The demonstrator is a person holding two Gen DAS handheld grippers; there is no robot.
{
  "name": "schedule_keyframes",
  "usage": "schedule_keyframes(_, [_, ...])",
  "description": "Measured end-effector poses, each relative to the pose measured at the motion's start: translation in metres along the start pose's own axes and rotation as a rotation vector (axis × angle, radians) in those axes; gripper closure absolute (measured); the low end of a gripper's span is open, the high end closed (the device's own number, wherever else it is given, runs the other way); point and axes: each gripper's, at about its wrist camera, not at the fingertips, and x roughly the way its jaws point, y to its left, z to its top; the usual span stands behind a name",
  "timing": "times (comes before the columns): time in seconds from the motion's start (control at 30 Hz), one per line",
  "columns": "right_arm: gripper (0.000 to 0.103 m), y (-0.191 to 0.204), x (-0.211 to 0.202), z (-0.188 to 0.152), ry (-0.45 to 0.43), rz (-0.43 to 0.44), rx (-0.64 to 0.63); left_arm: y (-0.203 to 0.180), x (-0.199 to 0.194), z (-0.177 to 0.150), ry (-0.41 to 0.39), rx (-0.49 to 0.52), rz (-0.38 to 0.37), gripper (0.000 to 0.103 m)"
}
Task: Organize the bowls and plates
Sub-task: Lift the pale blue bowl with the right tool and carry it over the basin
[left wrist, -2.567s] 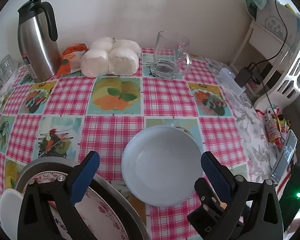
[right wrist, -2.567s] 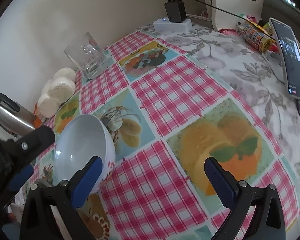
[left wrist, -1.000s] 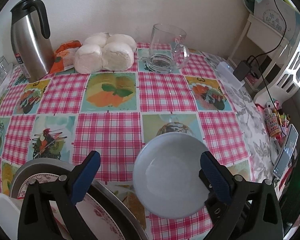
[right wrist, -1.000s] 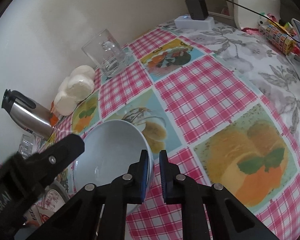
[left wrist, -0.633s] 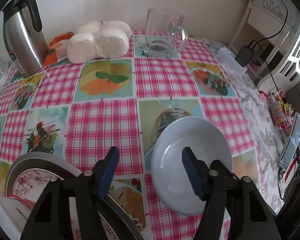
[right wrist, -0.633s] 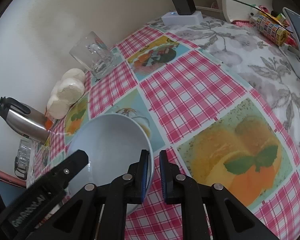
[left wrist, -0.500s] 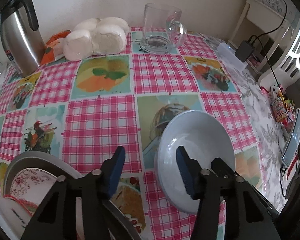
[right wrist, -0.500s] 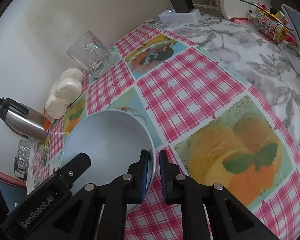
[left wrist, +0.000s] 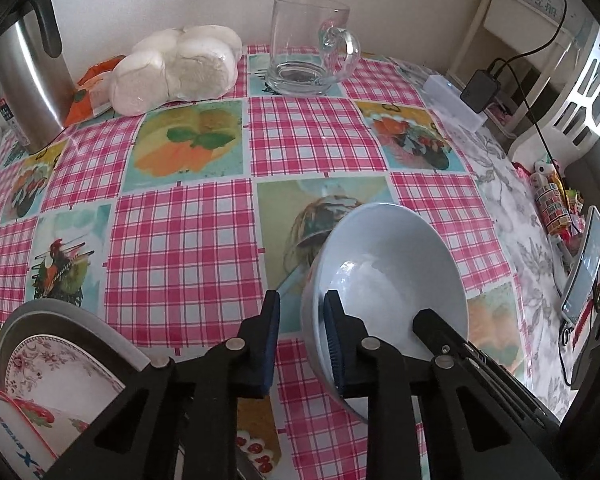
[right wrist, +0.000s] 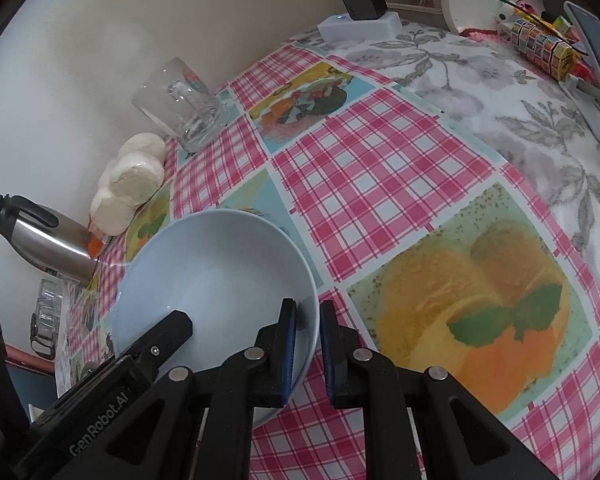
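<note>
A pale blue bowl (left wrist: pixel 392 276) is held tilted above the checked tablecloth. My left gripper (left wrist: pixel 300 344) has closed over its left rim, one finger inside and one outside. My right gripper (right wrist: pixel 308 332) is shut on the bowl's (right wrist: pixel 216 280) right rim. Each gripper shows in the other's view. A grey basin (left wrist: pixel 60 320) at lower left of the left wrist view holds a floral plate (left wrist: pixel 56 376) and a white dish with red and blue print (left wrist: pixel 16 428).
A glass mug (left wrist: pixel 308 48), a bag of white buns (left wrist: pixel 180 68) and a steel kettle (left wrist: pixel 24 72) stand along the far wall. A phone (left wrist: pixel 586 268), a charger (left wrist: pixel 480 90) and small items lie at the right on the floral cloth.
My right gripper closed on the bowl's rim and lifted it. My left gripper moved right and closed from wide open onto the opposite rim. The bowl now tilts between both.
</note>
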Motion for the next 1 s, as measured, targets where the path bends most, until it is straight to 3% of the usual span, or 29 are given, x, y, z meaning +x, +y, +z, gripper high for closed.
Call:
schedule_keyframes(0.1, [0.089,0.0,0.001,0.0,0.004,0.015,0.006,0.001,0.0,0.0,0.0,-0.004,-0.015,0.09])
schedule_keyframes(0.53, [0.089,0.005,-0.001,0.001,0.009,0.023,-0.004,0.003,-0.006,0.0,-0.008,-0.009,-0.052,0.091])
schedule_keyframes(1.0, [0.088,0.042,-0.09,0.017,-0.166,0.077,-0.054,-0.001,-0.101,0.015,-0.175,0.017,-0.109,0.09])
